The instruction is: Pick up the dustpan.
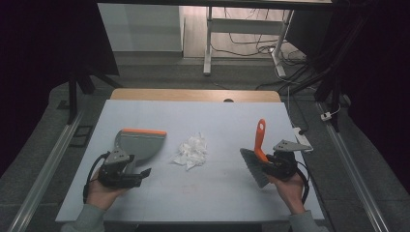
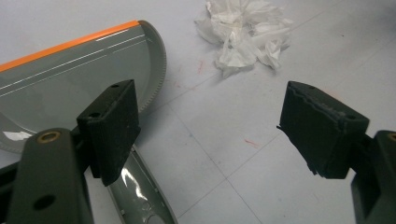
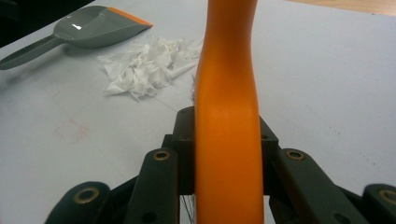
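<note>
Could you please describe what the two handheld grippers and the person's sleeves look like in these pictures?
Both the left gripper and the right gripper are black, each topped by a grey three-cornered plate and trailing a black cable. Their jaws end in blocky black pads on link arms with brass-coloured pivot pins. The person's sleeves are grey-green.

A: My left gripper (image 1: 126,175), quick look?

B: Black body, grey three-cornered plate on top, black cable looping off the side away from the paper wad (image 1: 191,151). In the left gripper view the black pads (image 2: 112,128) are blocky, with small holes in their tops, on dark links with a brass-coloured rivet.

A: And my right gripper (image 1: 270,164)?

B: Same build: black, grey plate with holes on the side away from the wad, black cable. The right gripper view shows dark links with brass-ringed pivots. Grey sleeve cuffs on both my wrists.
</note>
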### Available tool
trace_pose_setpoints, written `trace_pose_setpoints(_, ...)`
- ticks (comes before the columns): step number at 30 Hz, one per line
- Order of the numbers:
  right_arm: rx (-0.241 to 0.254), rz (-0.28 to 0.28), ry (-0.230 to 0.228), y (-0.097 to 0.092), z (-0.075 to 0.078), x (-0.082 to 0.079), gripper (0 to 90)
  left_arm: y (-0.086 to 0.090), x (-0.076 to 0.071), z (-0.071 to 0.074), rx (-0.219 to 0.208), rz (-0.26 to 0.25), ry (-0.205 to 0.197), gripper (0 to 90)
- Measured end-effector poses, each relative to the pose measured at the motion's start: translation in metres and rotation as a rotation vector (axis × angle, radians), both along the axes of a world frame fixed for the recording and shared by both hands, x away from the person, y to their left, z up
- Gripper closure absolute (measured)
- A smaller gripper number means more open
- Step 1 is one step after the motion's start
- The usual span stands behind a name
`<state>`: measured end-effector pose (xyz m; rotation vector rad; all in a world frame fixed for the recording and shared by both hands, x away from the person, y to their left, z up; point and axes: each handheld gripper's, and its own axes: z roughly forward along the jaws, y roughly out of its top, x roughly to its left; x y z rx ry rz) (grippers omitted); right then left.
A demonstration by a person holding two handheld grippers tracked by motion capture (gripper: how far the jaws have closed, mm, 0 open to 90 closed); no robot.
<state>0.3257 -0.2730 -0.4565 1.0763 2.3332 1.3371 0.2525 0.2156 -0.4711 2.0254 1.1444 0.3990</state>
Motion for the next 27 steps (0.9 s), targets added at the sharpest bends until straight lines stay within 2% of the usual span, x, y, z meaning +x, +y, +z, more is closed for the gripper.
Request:
trace_pose_setpoints(10, -0.003, -0.008, 0.006, -0.002, -0.001, 0.003, 70.3, 0.0, 0.01, 0.016, 0.021, 0.045, 0.046, 21.2)
trace_pose_setpoints(13, 0.001, -0.008, 0.006, -0.004, -0.001, 0.003, 70.3, 0.001, 0.02, 0.02, 0.04, 0.079, 0.09, 20.0)
trace_pose_setpoints(15, 0.0, -0.009, 0.006, -0.004, -0.001, 0.003, 70.3, 0.003, 0.026, 0.021, 0.031, 0.103, 0.116, 19.9)
trace_pose_setpoints(20, 0.001, -0.006, 0.006, -0.004, -0.001, 0.003, 70.3, 0.013, 0.032, 0.016, 0.032, 0.149, 0.152, 19.7)
trace_pose_setpoints(22, 0.001, -0.006, 0.007, -0.004, -0.001, 0.003, 70.3, 0.016, 0.033, 0.013, 0.051, 0.158, 0.177, 19.8)
trace_pose_setpoints(25, -0.005, -0.005, 0.003, -0.003, -0.001, 0.003, 70.3, 0.023, 0.033, 0.01, 0.077, 0.188, 0.19, 19.4)
trace_pose_setpoints(27, -0.008, -0.006, 0.003, -0.003, -0.001, 0.004, 70.3, 0.025, 0.034, 0.007, 0.08, 0.194, 0.201, 19.4)
